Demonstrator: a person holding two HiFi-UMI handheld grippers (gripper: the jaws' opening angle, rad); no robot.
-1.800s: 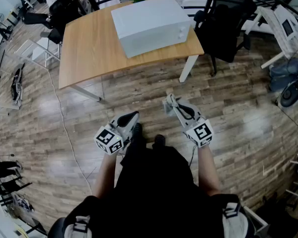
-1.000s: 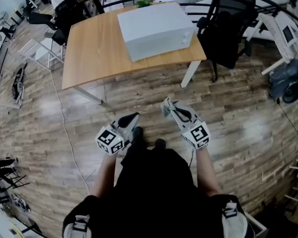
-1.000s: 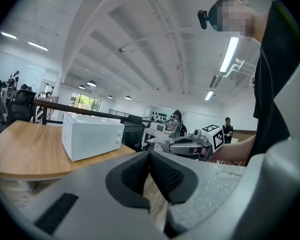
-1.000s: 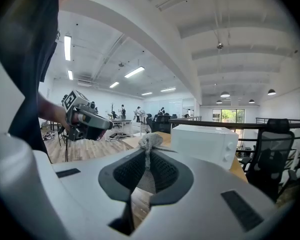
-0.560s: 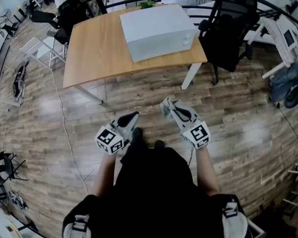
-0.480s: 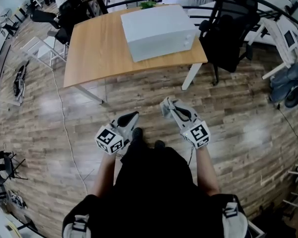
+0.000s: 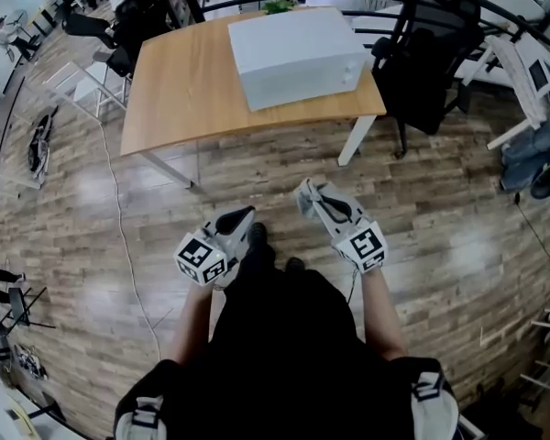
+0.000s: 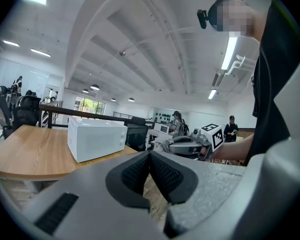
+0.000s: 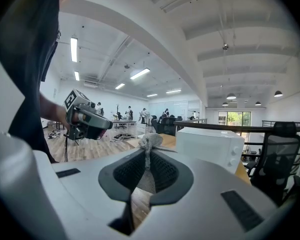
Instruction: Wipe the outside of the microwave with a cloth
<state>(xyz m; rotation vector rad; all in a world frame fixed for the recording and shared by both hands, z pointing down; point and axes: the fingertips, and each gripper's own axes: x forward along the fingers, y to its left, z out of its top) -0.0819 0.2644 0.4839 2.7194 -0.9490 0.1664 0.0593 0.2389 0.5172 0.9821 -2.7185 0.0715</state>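
Two grippers are held low in front of the person, over the wooden floor (image 7: 440, 218) and well apart from the table (image 7: 170, 90). In the head view, the left gripper (image 7: 241, 218) and the right gripper (image 7: 310, 192) both point toward the table, side by side with a gap between them. The microwave (image 7: 298, 53), white and box-shaped, stands on the far right part of the tabletop. A black chair (image 7: 422, 58) is just beside that end of the table. Neither gripper touches the microwave.

The left gripper view shows its jaws pressed together, the ribbed pads meeting along one line with nothing between them. The head view does not show this; there the jaws appear only as a dark wedge.

The right gripper view shows its jaws pinching a grey cloth (image 9: 150, 141). A bunched end stands up above the pad tips and the rest hangs down between the pads. This view also shows two knobs on the microwave's front, which the head view barely resolves. In the head view the cloth reads only as a small pale lump at the gripper's tip, probably that same bunched end.
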